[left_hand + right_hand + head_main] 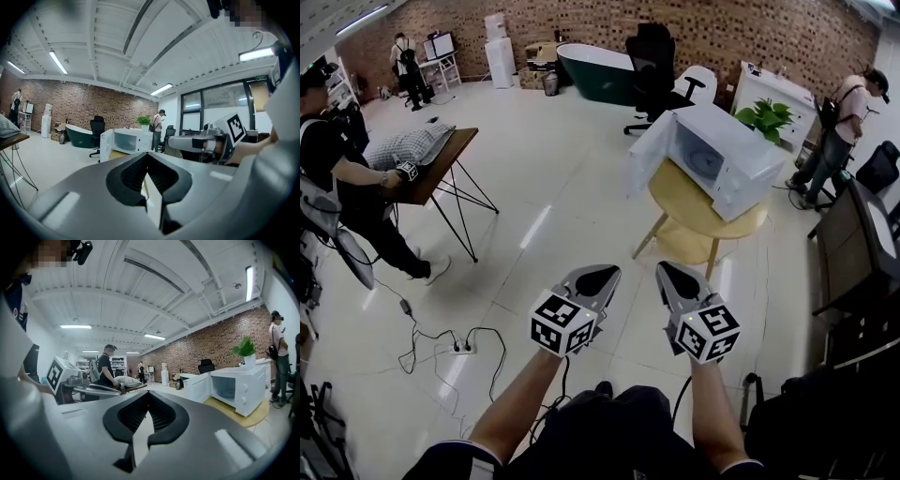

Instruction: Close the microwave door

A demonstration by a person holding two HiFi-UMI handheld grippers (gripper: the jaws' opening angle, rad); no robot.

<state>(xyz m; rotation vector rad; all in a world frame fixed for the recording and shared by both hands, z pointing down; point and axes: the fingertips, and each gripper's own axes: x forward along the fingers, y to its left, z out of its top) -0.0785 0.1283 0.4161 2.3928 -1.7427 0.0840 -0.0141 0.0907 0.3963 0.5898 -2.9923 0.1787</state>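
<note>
The white microwave (717,155) sits on a round wooden table (705,223) some way ahead, with its door (649,153) swung open to the left. Both grippers are held low and close to me, well short of it. My left gripper (601,277) and right gripper (677,276) are side by side, each shut with nothing between the jaws. The left gripper view shows the microwave (129,140) far beyond the left gripper (148,154). In the right gripper view the microwave (238,389) and its open door (198,386) lie to the right of the right gripper (149,393).
A black office chair (654,70) and a green bathtub (598,70) stand behind the microwave, a potted plant (766,117) beside it. A person (844,127) stands at right near a dark desk (853,244). Another person (342,178) works at a side table (441,164) on the left. Cables and a power strip (461,347) lie on the floor.
</note>
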